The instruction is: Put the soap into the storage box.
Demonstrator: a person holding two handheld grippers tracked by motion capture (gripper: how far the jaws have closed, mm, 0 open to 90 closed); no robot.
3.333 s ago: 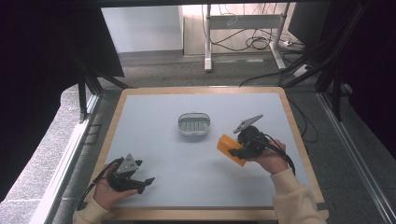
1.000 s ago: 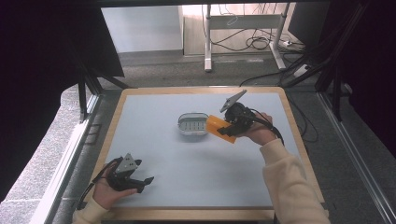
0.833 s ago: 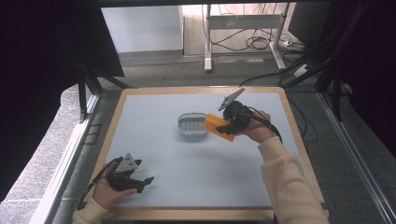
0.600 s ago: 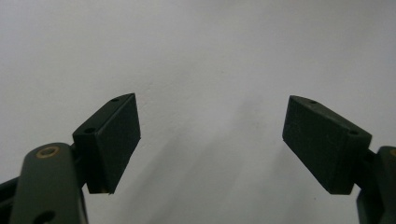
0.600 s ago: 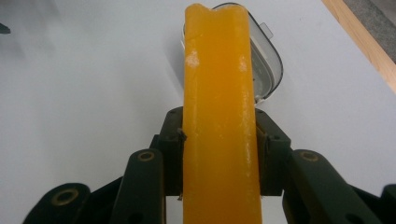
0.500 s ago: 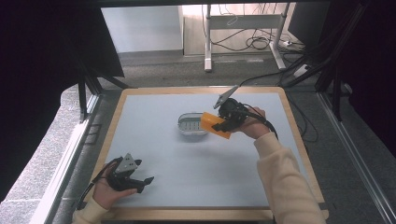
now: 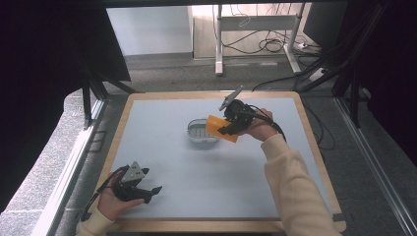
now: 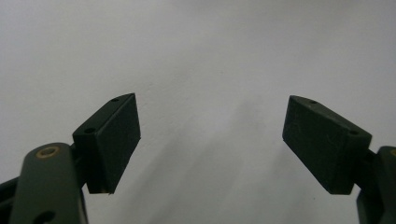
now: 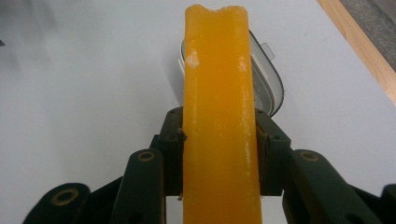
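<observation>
Right gripper (image 7: 227, 129) clamped on orange sponge (image 7: 221, 129); pads pressed to both flat sides, seen plainly in right gripper view, sponge (image 9: 219, 121) standing on edge between the jaws and running up past them. Held above the table, over the right end of the dish (image 7: 202, 132). In high view, sponge's near corner overlapping dish's right rim; contact with the rim cannot be told. Dish small, oval, pale, metallic-looking, sitting near mid-table, slightly toward the far side. In right gripper view, dish (image 9: 267, 79) partly hidden behind the sponge, its rim showing on the right.

Right hand (image 7: 258, 129) reaching in from the right, cream sleeve (image 7: 290, 187) stretched across the table's right half.

Left gripper (image 7: 147, 191) spread wide, nothing between the pads; in left gripper view, both pads (image 8: 114, 140) apart over bare grey surface. Resting low at the near left corner of the table (image 7: 162, 123), held in left hand (image 7: 114, 199), well apart from dish and sponge.

Table top pale grey with a wooden border. Cables on the floor beyond the far edge.
</observation>
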